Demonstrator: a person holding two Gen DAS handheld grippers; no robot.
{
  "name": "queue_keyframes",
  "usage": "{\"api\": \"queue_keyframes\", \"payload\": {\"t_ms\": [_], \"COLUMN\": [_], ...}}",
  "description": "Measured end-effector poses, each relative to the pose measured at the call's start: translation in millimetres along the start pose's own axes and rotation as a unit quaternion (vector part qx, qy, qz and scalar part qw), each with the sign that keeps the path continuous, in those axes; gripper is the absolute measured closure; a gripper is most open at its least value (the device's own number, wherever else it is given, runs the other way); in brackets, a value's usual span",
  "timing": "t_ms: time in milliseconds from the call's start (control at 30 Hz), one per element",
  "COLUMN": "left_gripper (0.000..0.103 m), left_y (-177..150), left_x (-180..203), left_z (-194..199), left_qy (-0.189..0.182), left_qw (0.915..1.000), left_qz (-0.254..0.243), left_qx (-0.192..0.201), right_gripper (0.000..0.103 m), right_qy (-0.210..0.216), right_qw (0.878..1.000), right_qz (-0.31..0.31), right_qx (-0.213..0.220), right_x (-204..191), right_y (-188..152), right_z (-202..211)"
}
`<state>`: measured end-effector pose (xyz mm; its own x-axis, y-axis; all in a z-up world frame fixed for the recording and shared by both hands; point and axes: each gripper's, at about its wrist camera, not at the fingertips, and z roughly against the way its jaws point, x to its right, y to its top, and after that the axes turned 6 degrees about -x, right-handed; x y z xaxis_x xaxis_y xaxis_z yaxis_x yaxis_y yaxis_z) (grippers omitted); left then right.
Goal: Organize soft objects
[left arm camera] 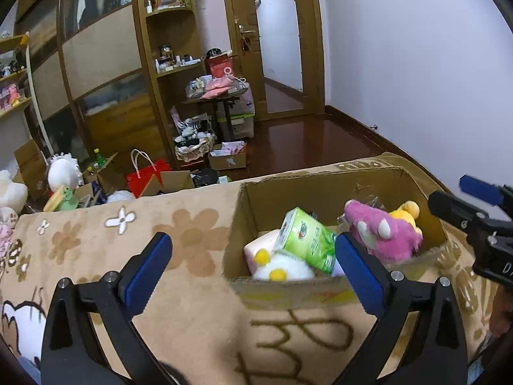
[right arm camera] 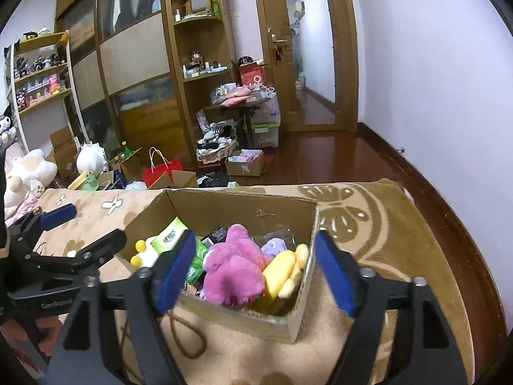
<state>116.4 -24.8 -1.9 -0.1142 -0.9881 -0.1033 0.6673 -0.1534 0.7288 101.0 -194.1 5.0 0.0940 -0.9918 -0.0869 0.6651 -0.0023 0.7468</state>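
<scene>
Bedroom floor cluttered; our cardboard box point(right arm camera: 301, 308) holds pink plush point(right arm camera: 235, 268), tissue pack point(left arm camera: 306, 240). Left gripper point(left arm camera: 253, 272), right gripper point(right arm camera: 255, 269) wide, empty; more plush point(right arm camera: 29, 173) left beyond.

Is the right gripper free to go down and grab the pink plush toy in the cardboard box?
Probably yes. The right gripper is open and empty, the pink plush toy lies on top in the open cardboard box, and nothing covers it.

Your box point(right arm camera: 256, 319) sits on the blanket point(left arm camera: 192, 320) near its far edge. In it, the tissue pack point(left arm camera: 304, 240) leans at the left, the bear point(right arm camera: 235, 268) lies right of it, the duck point(right arm camera: 285, 271) against the right wall.
</scene>
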Motion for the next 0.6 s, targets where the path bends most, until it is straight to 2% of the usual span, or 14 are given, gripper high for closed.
{"api": "queue_keyframes", "payload": {"t_ms": [167, 367, 600], "left_gripper": [0.002, 0.002, 0.001], "left_y": [-10, -16, -30], "left_x": [-9, -24, -26], "left_z": [31, 70, 115], "left_qy": [0.019, 0.027, 0.042], "left_qw": [0.9997, 0.9990, 0.9975], "left_qz": [0.008, 0.026, 0.024], "left_qx": [0.009, 0.023, 0.052], "right_gripper": [0.000, 0.000, 0.000], "right_qy": [-0.014, -0.028, -0.047], "right_qw": [1.000, 0.999, 0.997], "right_qz": [0.007, 0.007, 0.003], "right_qx": [0.013, 0.034, 0.055], "right_x": [-5, -3, 2], "right_y": [0, -3, -10], "right_z": [28, 66, 103]}}
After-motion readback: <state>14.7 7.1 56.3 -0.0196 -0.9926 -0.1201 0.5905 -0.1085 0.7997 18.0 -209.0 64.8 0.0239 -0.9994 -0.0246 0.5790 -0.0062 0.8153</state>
